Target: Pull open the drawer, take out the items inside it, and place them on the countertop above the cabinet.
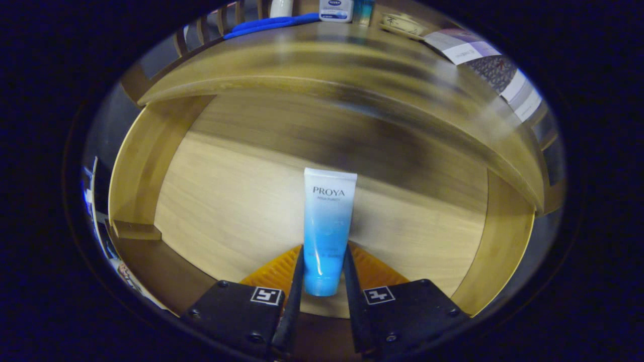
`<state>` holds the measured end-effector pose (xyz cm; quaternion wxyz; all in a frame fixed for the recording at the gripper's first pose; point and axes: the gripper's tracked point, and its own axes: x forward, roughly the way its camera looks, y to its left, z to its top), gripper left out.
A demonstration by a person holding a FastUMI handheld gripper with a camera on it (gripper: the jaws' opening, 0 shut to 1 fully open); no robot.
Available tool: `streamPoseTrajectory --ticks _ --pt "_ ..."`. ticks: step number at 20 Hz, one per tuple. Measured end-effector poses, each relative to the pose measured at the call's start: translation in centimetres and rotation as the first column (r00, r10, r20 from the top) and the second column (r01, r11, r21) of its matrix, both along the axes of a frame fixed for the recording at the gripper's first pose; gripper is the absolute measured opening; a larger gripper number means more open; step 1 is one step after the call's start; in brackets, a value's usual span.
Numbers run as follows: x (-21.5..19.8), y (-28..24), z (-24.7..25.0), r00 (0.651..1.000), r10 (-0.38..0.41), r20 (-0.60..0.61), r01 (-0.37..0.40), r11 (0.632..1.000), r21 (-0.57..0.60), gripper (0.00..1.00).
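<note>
A white-to-blue squeeze tube (327, 226) stands between my two fingers, its blue cap end down near the fingertips and its flat white end pointing away over the open wooden drawer (151, 151). My gripper (323, 256) is shut on the tube's lower blue part, both fingers pressing its sides. The drawer's pale wooden floor (226, 201) lies below and beyond the tube. Above the drawer runs the cabinet's wooden countertop (327, 55).
On the countertop stand a blue cloth-like item (271, 24), a white-and-blue jar (336, 10), a small dish (402, 24) and a printed booklet (483, 60). The drawer's side walls (503, 241) rise to the left and right of my fingers.
</note>
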<state>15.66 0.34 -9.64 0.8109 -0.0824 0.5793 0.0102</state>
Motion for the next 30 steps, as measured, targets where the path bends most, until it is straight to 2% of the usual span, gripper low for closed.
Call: streamPoseTrajectory --ticks 12,15,24,30 --pt "-3.2 -2.5 8.5 0.984 -0.057 0.172 0.051 0.998 0.042 0.45" --pt "-3.1 -2.1 10.7 0.977 -0.046 0.206 0.039 0.999 0.036 0.45" --pt "3.5 -0.5 15.6 0.961 -0.062 0.269 0.054 0.998 0.035 0.45" --pt "9.5 -0.8 14.7 0.954 -0.135 0.268 0.124 0.991 0.058 0.45"
